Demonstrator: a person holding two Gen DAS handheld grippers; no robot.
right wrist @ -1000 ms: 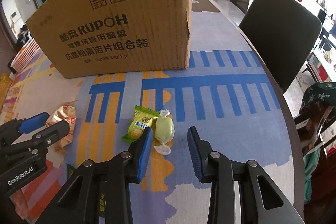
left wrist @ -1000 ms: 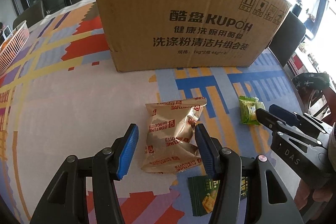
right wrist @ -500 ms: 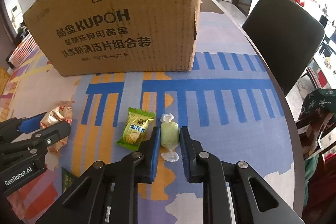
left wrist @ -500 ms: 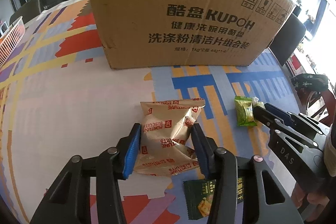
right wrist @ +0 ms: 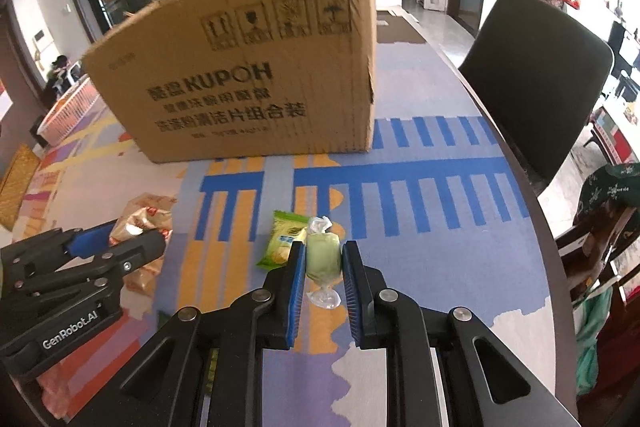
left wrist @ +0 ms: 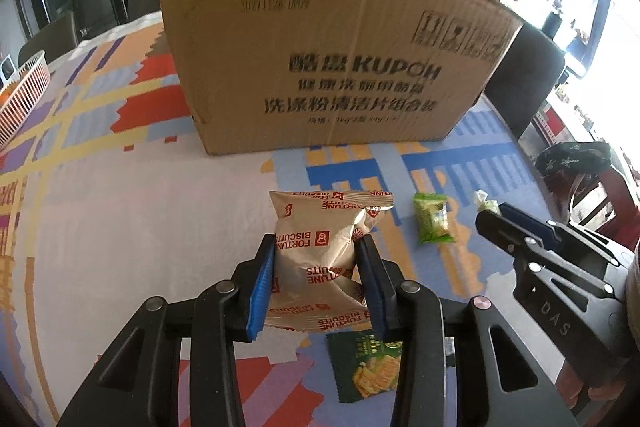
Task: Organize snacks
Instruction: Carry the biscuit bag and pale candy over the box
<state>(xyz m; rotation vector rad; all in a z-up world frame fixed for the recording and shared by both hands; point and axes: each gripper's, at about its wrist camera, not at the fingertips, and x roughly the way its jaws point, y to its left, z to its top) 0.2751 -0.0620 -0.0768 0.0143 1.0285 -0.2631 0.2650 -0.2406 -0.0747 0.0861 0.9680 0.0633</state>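
Observation:
A tan Fortune Biscuits packet (left wrist: 316,215) sits between the blue pads of my left gripper (left wrist: 316,247), whose jaws are closing and press its sides, holding it just off the patterned tablecloth (left wrist: 120,227). My right gripper (right wrist: 323,249) is shut on a pale green wrapped candy (right wrist: 322,261), its twisted ends sticking out above and below. A bright green snack packet (right wrist: 282,241) lies on the cloth just left of the candy. Under the left gripper lies a dark green cracker packet (left wrist: 368,363). A large open cardboard box (left wrist: 320,67) stands behind everything.
A white wire basket (left wrist: 24,87) stands at the far left of the table. A dark chair (right wrist: 536,87) is beside the table's curved right edge (right wrist: 532,195). The box (right wrist: 248,87) fills the middle of the far side.
Both grippers closed: the left onto the biscuit packet, the right onto the green candy. Both have since risen a little with their snacks, and the box now looks farther off.

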